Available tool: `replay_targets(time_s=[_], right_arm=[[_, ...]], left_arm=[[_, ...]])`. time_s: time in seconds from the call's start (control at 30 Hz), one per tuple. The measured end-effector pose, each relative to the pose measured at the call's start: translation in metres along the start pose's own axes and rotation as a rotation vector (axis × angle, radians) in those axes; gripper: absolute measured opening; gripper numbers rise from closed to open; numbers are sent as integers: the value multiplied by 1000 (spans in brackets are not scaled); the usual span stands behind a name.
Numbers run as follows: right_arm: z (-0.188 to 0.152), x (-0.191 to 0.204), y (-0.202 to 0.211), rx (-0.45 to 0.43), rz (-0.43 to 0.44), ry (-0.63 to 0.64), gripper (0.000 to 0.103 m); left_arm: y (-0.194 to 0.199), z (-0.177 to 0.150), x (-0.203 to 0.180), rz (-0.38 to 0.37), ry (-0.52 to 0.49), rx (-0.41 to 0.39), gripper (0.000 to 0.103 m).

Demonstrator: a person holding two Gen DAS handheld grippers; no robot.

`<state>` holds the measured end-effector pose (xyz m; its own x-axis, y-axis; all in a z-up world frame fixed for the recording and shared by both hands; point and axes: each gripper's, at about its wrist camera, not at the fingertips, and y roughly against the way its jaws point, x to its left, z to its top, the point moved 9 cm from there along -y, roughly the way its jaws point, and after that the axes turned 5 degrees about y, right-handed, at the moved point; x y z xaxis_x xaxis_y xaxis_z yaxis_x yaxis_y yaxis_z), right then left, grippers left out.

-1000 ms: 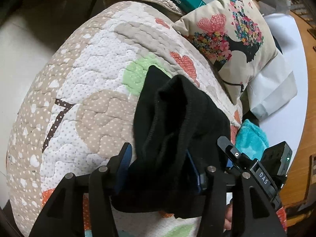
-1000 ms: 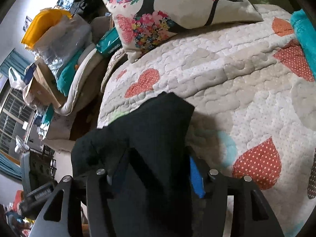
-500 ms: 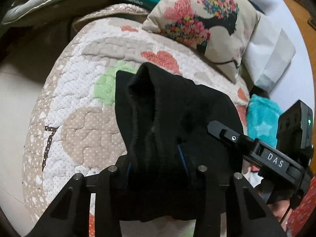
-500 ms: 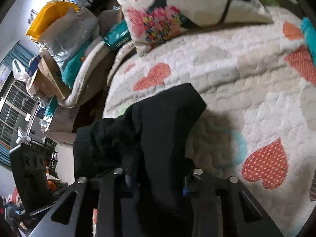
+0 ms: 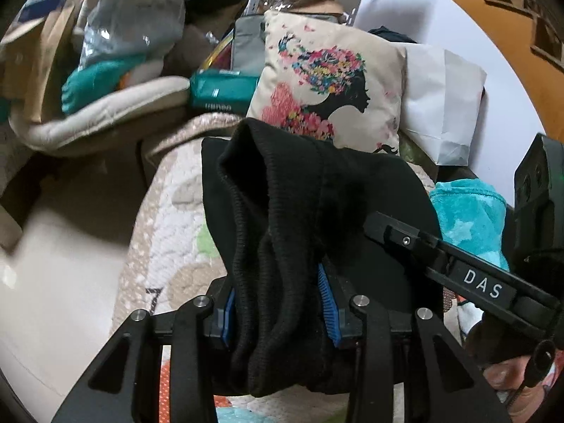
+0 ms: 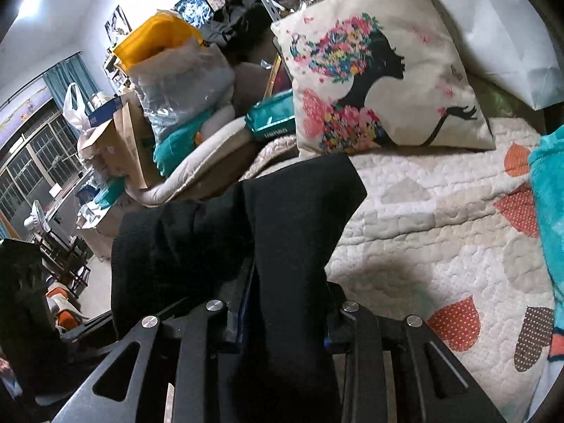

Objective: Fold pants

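Note:
The black pants (image 5: pixel 299 211) hang bunched above the quilted bed cover (image 5: pixel 169 211). My left gripper (image 5: pixel 278 303) is shut on a thick ribbed fold of them, blue pads pressing both sides. In the right wrist view my right gripper (image 6: pixel 282 313) is shut on another fold of the black pants (image 6: pixel 282 218), which drape forward over the bed cover (image 6: pixel 440 232). In the left wrist view the right gripper's body (image 5: pixel 493 282) shows at the right, close beside the pants. The cloth hides the pads of the right gripper.
A printed cushion (image 6: pixel 370 81) leans at the head of the bed, a white pillow (image 5: pixel 440 98) behind it. A teal blanket (image 6: pixel 550 218) lies at the right. Bags, boxes and bedding (image 6: pixel 169 98) are piled left of the bed. A hand (image 5: pixel 511 384) shows at the lower right.
Both grippers closed on the pants and rose, lifting the cloth off the bed cover. The views tilted up, bringing the cushion and the clutter behind the bed into sight.

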<state>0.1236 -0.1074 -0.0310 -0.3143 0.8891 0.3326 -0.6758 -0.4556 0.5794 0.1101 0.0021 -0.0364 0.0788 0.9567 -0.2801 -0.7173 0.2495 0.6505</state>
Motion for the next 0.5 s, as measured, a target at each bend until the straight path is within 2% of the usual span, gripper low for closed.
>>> replay_targets(time_s=[0.5], right_arm=[[-6,-5,0,-1,-6,-38,32]], left_arm=[[-5,-7,-4,28,-41,11,38]])
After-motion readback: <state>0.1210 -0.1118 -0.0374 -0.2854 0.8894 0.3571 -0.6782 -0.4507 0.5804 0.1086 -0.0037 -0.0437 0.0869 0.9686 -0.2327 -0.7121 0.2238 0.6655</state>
